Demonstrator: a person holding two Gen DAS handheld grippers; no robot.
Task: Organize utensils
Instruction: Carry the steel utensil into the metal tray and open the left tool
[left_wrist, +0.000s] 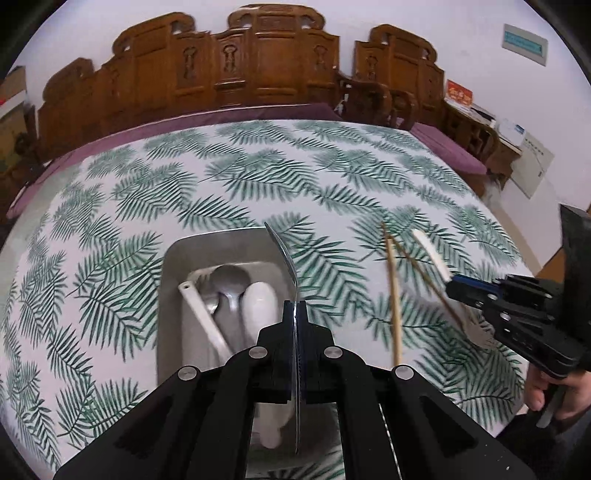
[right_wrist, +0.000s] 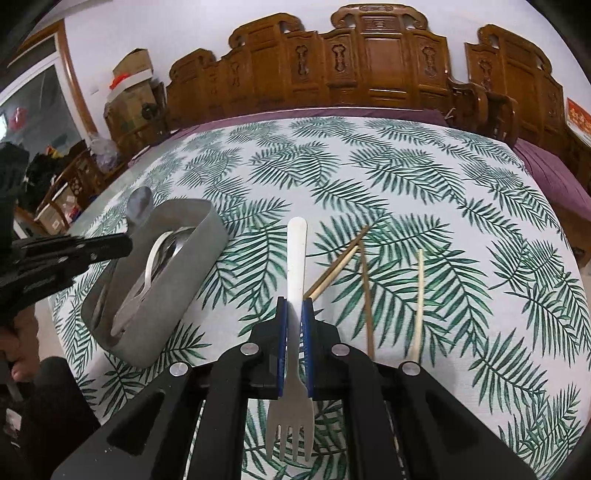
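Clamped edge-on in my left tongs (left_wrist: 295, 306), a thin steel spoon (left_wrist: 286, 258) hangs over the brushed metal tray (left_wrist: 173, 258), where a white ceramic spoon (left_wrist: 258, 299) and more steel cutlery lie. Beside it, my right tongs (right_wrist: 295, 306) pinch a fork (right_wrist: 293, 369) with a flat white handle, tines toward me. Slim bamboo chopsticks (right_wrist: 369, 295) lie scattered on the fern-print worktop (right_wrist: 369, 184).

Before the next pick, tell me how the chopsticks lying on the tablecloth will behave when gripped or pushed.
The chopsticks look thin and stiff, so they probably will not bend. They appear round and lie flat on the leaf-print tablecloth, so a sideways push would likely roll them. Being so slender, one may pivot or slip between the hand-held gripper's pads unless it is gripped near its middle.
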